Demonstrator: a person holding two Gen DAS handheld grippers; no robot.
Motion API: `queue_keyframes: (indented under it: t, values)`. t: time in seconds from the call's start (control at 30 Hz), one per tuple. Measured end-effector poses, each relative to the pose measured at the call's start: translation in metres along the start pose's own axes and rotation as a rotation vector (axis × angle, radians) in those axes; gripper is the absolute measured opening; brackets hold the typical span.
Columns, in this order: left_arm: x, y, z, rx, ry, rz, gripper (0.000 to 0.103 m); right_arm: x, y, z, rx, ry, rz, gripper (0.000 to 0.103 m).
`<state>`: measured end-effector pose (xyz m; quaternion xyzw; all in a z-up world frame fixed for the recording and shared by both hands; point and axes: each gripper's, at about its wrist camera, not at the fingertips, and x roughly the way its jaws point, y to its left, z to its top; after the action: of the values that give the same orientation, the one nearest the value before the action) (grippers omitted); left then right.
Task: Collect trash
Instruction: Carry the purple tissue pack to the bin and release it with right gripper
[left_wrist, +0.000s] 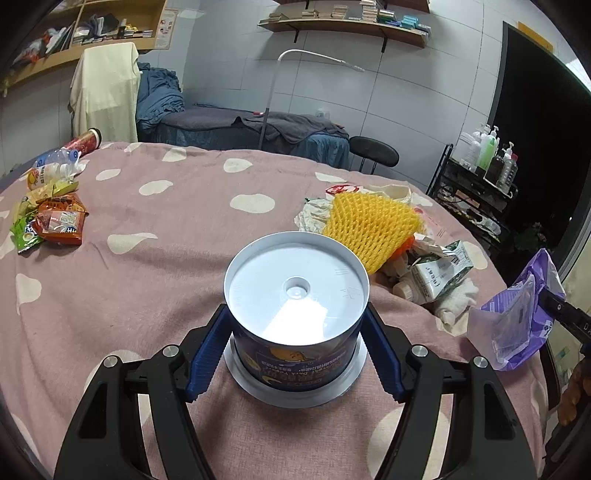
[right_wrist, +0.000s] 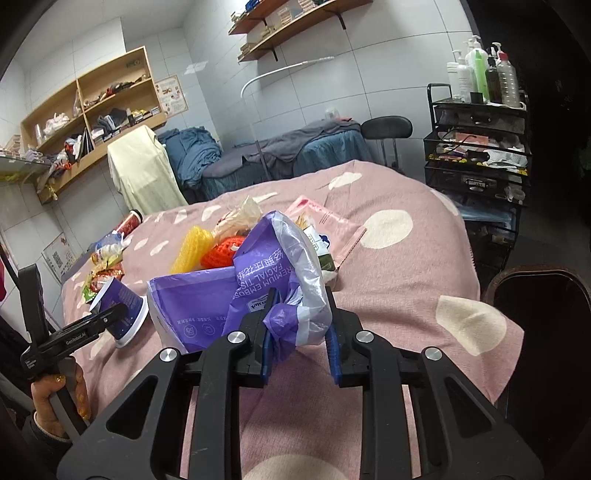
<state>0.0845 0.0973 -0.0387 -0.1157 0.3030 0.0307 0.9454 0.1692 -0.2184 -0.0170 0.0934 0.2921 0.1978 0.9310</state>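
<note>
Left tool (left_wrist: 295, 347) grips cup (left_wrist: 295, 295) mid-table (left_wrist: 147, 280), clear of edges.

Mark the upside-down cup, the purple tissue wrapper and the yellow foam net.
upside-down cup (left_wrist: 295, 291), left wrist view, white base.
purple tissue wrapper (right_wrist: 258, 273), right wrist view, printed side.
yellow foam net (left_wrist: 369, 225), left wrist view, mesh middle.

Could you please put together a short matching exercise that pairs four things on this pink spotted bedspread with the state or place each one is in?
Things:
1. upturned cup
2. purple tissue wrapper
3. yellow foam net
4. red snack packets

States or places:
A. lying far off to the left in the left wrist view
B. pinched between the right gripper's blue pads
C. standing between the left gripper's blue pads
D. on top of the litter heap behind the cup

Pairs: 1-C, 2-B, 3-D, 4-A
</note>
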Motion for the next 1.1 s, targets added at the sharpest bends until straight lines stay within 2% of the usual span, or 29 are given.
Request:
queue_keyframes:
  t: [0.3,0.53,0.67,0.83,0.93,1.1]
  values:
    - [-0.029,-0.037,0.003,0.019,-0.064,-0.109,0.070,-0.042,-0.020,-0.002,0.050,-0.091,-0.040,0.024]
    - [-0.032,-0.094,0.005,0.112,-0.074,-0.232,0.070,-0.081,-0.064,-0.007,0.117,-0.170,-0.171,0.024]
    - [-0.029,-0.129,0.006,0.164,-0.062,-0.312,0.070,-0.099,-0.102,-0.011,0.187,-0.192,-0.288,0.024]
    - [-0.023,-0.175,0.002,0.244,-0.047,-0.401,0.070,-0.116,-0.147,-0.023,0.244,-0.187,-0.479,0.024]
    - [-0.019,-0.199,-0.003,0.281,-0.030,-0.447,0.070,-0.120,-0.168,-0.032,0.246,-0.165,-0.597,0.024]
    - [-0.012,-0.225,-0.008,0.311,0.014,-0.519,0.070,-0.109,-0.199,-0.044,0.217,-0.093,-0.725,0.024]
